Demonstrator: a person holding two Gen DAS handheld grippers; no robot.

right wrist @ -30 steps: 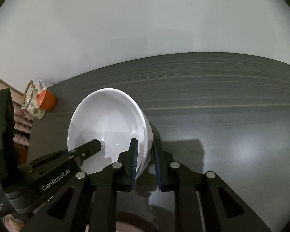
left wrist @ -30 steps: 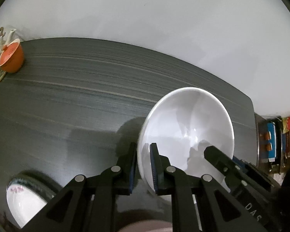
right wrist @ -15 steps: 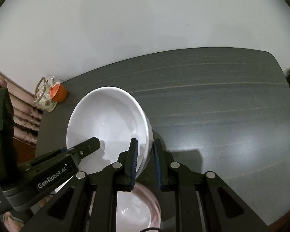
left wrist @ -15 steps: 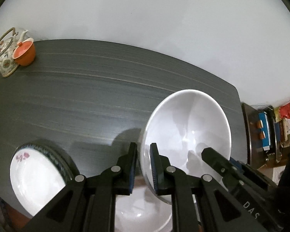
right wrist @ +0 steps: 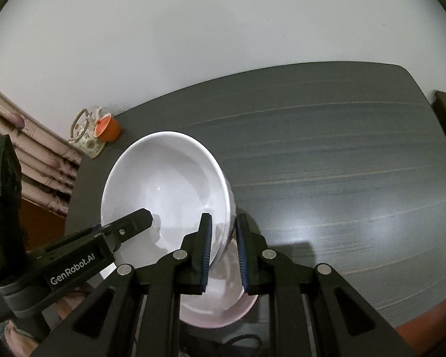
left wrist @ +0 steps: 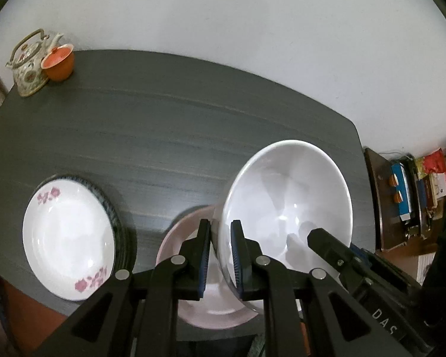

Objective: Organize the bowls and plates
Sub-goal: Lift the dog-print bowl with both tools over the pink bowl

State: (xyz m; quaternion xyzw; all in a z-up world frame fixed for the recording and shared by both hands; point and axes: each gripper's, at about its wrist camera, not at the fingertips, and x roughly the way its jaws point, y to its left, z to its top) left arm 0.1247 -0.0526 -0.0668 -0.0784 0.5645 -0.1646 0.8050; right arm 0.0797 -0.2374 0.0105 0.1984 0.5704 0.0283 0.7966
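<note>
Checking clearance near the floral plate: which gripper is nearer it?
Left. The left gripper grips the white bowl on the rim facing the floral plate; the right gripper grips the far rim.

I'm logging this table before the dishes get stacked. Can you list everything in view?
white bowl: 1, white, held above the table by both grippers on opposite rims
pink bowl: 1, pale pink, near table edge, beneath the white bowl
flowered plate: 1, white with pink flowers, atop a dark-rimmed stack, near-left
teapot: 1, cream patterned, far-left corner
orange cup: 1, beside the teapot
table: 1, dark grey
shelf clutter: several, mixed colours, right of table
left gripper: fingers shut on the bowl's rim
right gripper: fingers shut on the opposite rim
</note>
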